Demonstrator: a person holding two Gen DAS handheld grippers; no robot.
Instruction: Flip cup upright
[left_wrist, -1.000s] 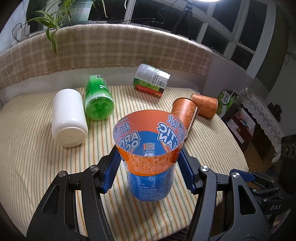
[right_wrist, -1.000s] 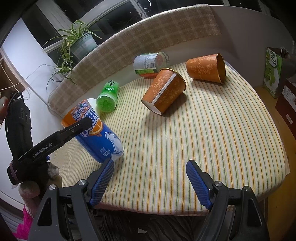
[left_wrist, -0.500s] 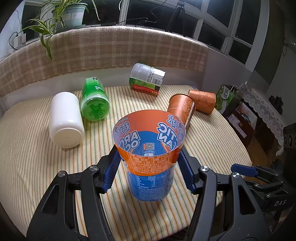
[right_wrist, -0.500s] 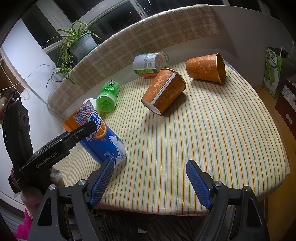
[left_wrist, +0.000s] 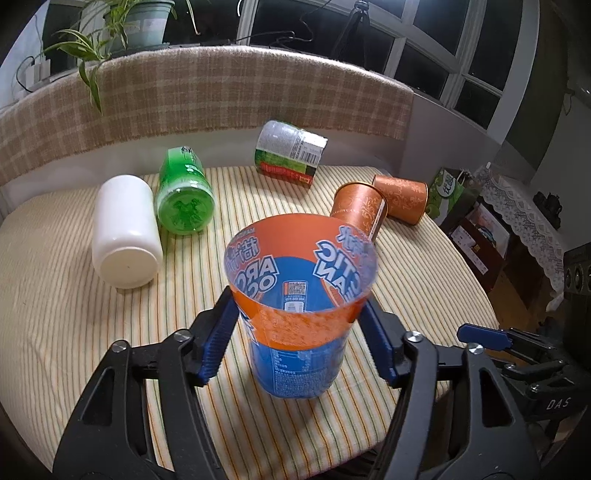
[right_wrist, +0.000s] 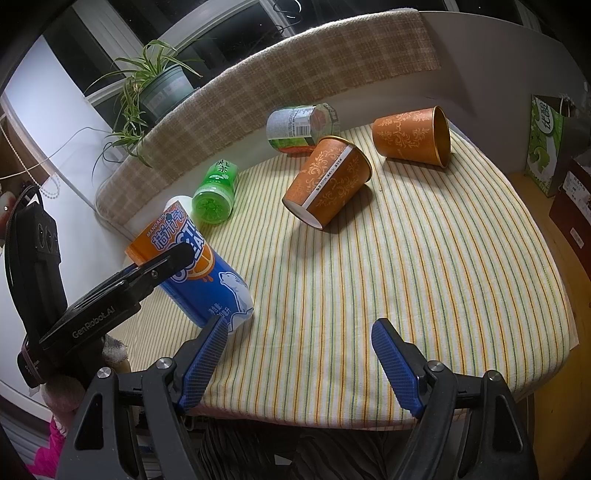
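Note:
A blue and orange plastic cup (left_wrist: 299, 317) stands mouth up between the blue pads of my left gripper (left_wrist: 301, 332), which is shut on it; its base touches or is just above the striped cloth. In the right wrist view the cup (right_wrist: 195, 273) leans, held at the left by the left gripper. My right gripper (right_wrist: 299, 362) is open and empty over the table's near edge. Two orange paper cups lie on their sides: one mid-table (right_wrist: 327, 181), one at the far right (right_wrist: 412, 136).
A white bottle (left_wrist: 123, 230), a green bottle (left_wrist: 183, 195) and a clear labelled cup (left_wrist: 290, 153) lie on the striped tablecloth (right_wrist: 424, 258). A checked cushion (left_wrist: 221, 96) lines the back. A potted plant (right_wrist: 155, 88) stands behind. Bags (left_wrist: 448, 192) are on the floor at right.
The left gripper has lifted and drawn back a little with the cup, which stands more upright. The right gripper has not moved.

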